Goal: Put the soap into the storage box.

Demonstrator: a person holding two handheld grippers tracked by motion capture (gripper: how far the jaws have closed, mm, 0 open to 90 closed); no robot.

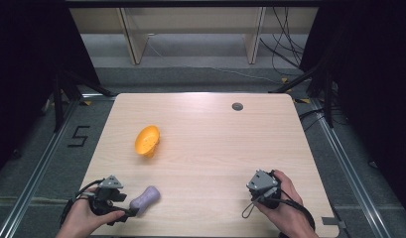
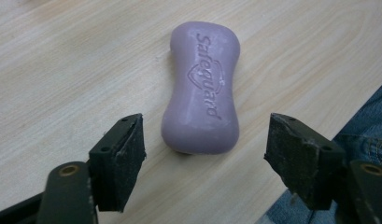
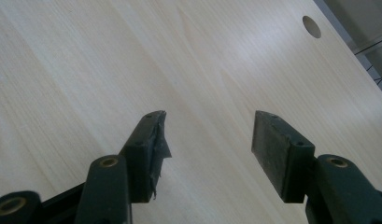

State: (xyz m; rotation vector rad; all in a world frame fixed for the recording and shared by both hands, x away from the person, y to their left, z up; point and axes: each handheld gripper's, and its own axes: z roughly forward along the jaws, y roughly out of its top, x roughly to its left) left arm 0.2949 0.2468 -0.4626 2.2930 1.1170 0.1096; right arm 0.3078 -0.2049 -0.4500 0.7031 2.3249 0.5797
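A lilac bar of soap (image 2: 201,88) lies flat on the pale wooden table (image 1: 215,144), near its front left edge. The raised word "Safeguard" and a shield emblem are embossed along its upper face, readable in the left gripper view. On the grey floor to the left of the table, a mark shaped like the figure "5" (image 1: 79,136) is laid out in black tape.

The left gripper (image 2: 205,154), held in the person's left hand (image 1: 84,218), sits low over the table with its jaws set wide, one on either side of the near end of the soap; neither pad touches the bar. Blue denim fabric (image 2: 366,135) shows past the table edge in that view.

An orange bowl (image 1: 147,140) rests tipped on its side left of the table's centre, well apart from the soap; its hollow looks bare, though part of the inside is out of sight.

The right gripper (image 3: 209,144), in the right hand (image 1: 285,206) near the front right edge, has its jaws spread wide over bare wood. A round cable hole (image 1: 237,106) pierces the table's far side.
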